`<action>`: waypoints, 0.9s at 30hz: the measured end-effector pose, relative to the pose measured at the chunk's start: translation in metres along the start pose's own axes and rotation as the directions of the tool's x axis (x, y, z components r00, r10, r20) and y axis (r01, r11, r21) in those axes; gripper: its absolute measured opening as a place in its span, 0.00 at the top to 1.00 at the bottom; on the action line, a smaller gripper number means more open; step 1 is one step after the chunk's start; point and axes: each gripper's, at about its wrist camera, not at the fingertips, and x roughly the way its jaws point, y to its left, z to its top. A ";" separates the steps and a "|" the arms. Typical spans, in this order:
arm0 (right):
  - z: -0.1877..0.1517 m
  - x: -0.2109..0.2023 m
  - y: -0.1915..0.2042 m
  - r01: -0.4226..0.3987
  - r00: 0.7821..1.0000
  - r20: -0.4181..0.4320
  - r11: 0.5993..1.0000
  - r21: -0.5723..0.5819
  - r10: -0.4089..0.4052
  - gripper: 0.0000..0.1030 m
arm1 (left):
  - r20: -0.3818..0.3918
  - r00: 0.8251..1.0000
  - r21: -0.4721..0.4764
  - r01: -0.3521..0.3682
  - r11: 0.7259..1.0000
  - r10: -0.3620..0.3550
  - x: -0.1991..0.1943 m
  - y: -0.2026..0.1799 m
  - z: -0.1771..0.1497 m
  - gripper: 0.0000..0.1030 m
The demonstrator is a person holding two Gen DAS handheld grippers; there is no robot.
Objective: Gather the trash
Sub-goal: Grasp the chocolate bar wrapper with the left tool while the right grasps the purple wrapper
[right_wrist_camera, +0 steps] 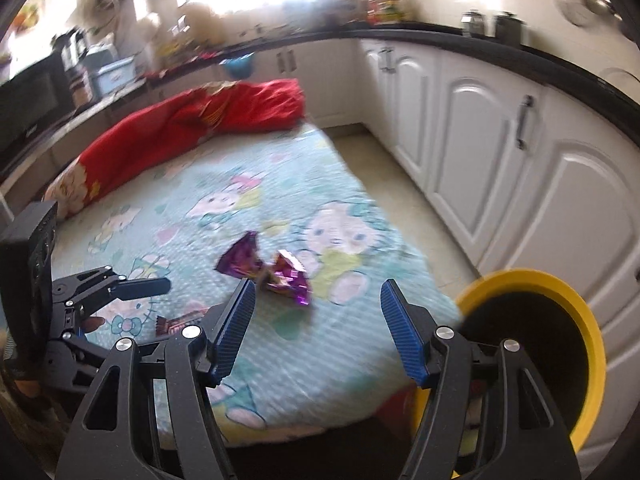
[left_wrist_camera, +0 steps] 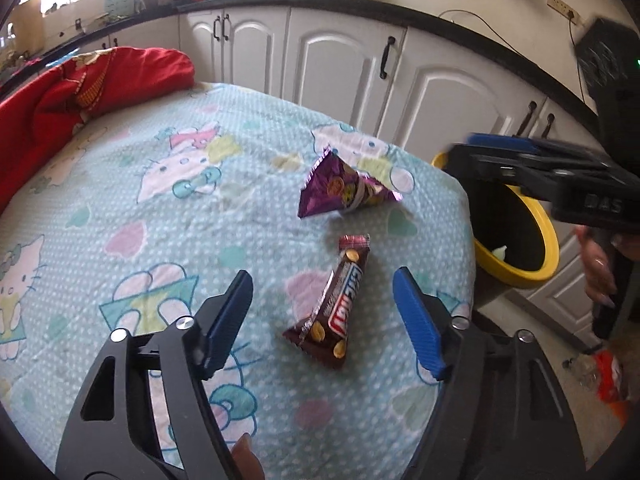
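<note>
The left gripper (left_wrist_camera: 322,308) hovers spread wide over a brown peanut candy bar wrapper (left_wrist_camera: 332,312) whose white label lettering is upside down and unreadable. A purple snack packet (left_wrist_camera: 344,190) lies beyond it, near the bed's (left_wrist_camera: 120,208) right edge. The right gripper (right_wrist_camera: 318,332) is likewise spread and empty beside the yellow-rimmed bin (right_wrist_camera: 592,332); its housing reads "DAS".

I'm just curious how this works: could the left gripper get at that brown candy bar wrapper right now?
Probably yes. The left gripper is open, with the brown candy wrapper lying flat between its fingers and nothing blocking it.
</note>
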 end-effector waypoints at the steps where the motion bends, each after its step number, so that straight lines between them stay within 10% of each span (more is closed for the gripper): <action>1: 0.003 0.008 0.004 -0.011 1.000 -0.016 1.000 -0.012 0.011 0.39 | -0.005 1.000 0.004 0.006 1.000 -0.006 0.000 -0.001 -0.001 0.41; 11: 0.019 0.066 0.029 -0.052 0.990 -0.132 0.995 -0.080 0.041 0.41 | -0.035 0.999 0.002 0.036 0.999 -0.036 0.004 -0.002 -0.007 0.62; 15: 0.019 0.080 0.031 -0.043 0.985 -0.169 0.995 -0.095 0.026 0.65 | -0.046 0.998 -0.001 0.042 0.999 -0.042 0.007 0.000 -0.008 0.74; 27: 0.009 0.063 0.000 -0.048 0.993 -0.104 0.996 0.070 0.055 0.89 | -0.050 0.998 -0.004 0.030 1.000 -0.030 0.009 0.002 -0.007 0.81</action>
